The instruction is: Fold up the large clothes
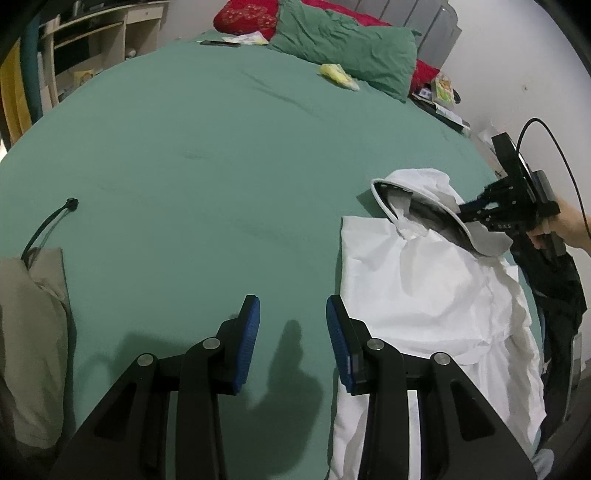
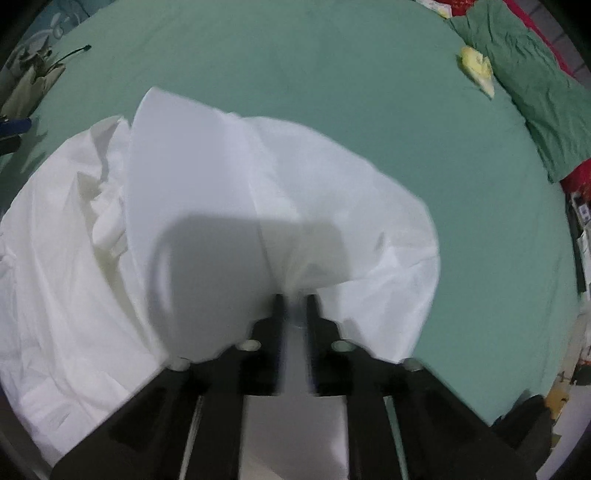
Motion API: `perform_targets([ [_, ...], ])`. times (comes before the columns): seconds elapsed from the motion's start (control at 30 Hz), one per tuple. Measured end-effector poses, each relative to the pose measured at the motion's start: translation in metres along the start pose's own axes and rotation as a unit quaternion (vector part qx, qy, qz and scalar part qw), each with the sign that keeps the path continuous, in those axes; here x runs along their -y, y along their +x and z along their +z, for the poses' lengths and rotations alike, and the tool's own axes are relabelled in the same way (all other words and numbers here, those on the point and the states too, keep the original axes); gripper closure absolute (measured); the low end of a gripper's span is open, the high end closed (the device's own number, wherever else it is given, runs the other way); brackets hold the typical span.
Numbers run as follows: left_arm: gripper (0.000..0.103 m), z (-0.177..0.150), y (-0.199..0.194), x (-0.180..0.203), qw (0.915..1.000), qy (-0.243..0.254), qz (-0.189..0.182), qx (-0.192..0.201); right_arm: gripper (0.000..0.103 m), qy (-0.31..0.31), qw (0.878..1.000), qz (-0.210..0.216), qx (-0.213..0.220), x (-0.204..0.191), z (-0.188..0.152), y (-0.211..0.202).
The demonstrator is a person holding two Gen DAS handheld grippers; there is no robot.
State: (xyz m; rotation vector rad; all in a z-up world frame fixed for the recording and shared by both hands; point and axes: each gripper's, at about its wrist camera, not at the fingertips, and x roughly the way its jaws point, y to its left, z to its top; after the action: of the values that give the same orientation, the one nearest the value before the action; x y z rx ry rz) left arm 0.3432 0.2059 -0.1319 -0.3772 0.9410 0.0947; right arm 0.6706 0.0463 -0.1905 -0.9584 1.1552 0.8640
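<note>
You are in a home bedroom. A bed under a green sheet fills the view; a green pillow and a red blanket lie at its far end, and wooden shelves stand far left.

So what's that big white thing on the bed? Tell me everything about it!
It's a large white garment, thin and crinkly like light fabric, with a hood. It lies crumpled on the green bedsheet near the bed's edge, not folded yet. The right tongs pinch a bunched bit of its hood and lift it. The left tongs hang open beside it, holding nothing.
</note>
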Motion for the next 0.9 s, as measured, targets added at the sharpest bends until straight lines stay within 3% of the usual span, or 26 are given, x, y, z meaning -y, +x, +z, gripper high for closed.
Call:
perform_targets([
  [0.03, 0.063, 0.000, 0.001, -0.001, 1.0000, 0.000, 0.001, 0.000, 0.027, 0.002, 1.000, -0.005, 0.001, 0.007, 0.004, 0.000],
  [0.07, 0.063, 0.000, 0.002, -0.001, 1.0000, 0.001, 0.002, -0.001, 0.000, 0.007, 1.000, -0.010, 0.006, 0.016, 0.009, 0.002],
  [0.13, 0.063, -0.001, 0.006, -0.002, 1.0000, 0.001, 0.005, -0.006, 0.000, 0.034, 0.999, 0.015, 0.017, 0.030, 0.016, 0.006],
  [0.2, 0.063, -0.001, 0.010, -0.005, 0.9999, -0.004, 0.006, -0.014, 0.000, 0.071, 0.995, 0.069, 0.017, 0.055, 0.029, 0.011],
  [0.23, 0.063, -0.001, 0.011, -0.006, 0.9998, -0.006, 0.004, -0.016, 0.000, 0.081, 0.991, 0.103, 0.011, 0.071, 0.031, 0.021],
  [0.33, 0.063, -0.001, 0.015, -0.006, 0.9998, -0.006, 0.003, -0.021, 0.000, 0.070, 0.982, 0.171, -0.035, 0.068, 0.029, 0.055],
  [0.43, 0.063, -0.001, 0.014, -0.002, 0.9997, 0.008, 0.019, -0.016, 0.000, 0.002, 0.986, 0.154, -0.057, 0.052, 0.025, 0.066],
  [0.5, 0.063, -0.002, 0.011, 0.004, 0.9992, 0.027, 0.030, -0.005, 0.000, 0.035, 0.986, 0.152, -0.065, 0.058, 0.029, 0.072],
  [0.6, 0.063, -0.003, 0.014, 0.007, 0.9991, 0.033, 0.022, -0.011, 0.000, 0.019, 0.988, 0.132, -0.080, 0.055, 0.040, 0.082],
  [0.63, 0.063, -0.004, 0.016, 0.007, 0.9992, 0.030, 0.019, -0.017, 0.002, 0.020, 0.987, 0.131, -0.087, 0.056, 0.042, 0.084],
  [0.7, 0.063, -0.004, 0.019, 0.007, 0.9993, 0.023, 0.014, -0.024, 0.019, 0.014, 0.987, 0.132, -0.094, 0.053, 0.048, 0.081],
  [0.73, 0.063, -0.004, 0.019, 0.007, 0.9993, 0.024, 0.012, -0.025, 0.041, 0.011, 0.987, 0.129, -0.093, 0.047, 0.047, 0.075],
  [0.77, 0.063, -0.004, 0.019, 0.007, 0.9993, 0.025, 0.012, -0.025, 0.075, 0.012, 0.988, 0.122, -0.094, 0.047, 0.050, 0.071],
  [0.8, 0.063, -0.005, 0.019, 0.008, 0.9993, 0.027, 0.014, -0.023, 0.094, 0.007, 0.989, 0.116, -0.096, 0.048, 0.051, 0.066],
  [0.9, 0.063, -0.004, 0.017, 0.010, 0.9992, 0.031, 0.014, -0.019, 0.097, -0.036, 0.986, 0.101, -0.131, 0.025, 0.041, 0.060],
])
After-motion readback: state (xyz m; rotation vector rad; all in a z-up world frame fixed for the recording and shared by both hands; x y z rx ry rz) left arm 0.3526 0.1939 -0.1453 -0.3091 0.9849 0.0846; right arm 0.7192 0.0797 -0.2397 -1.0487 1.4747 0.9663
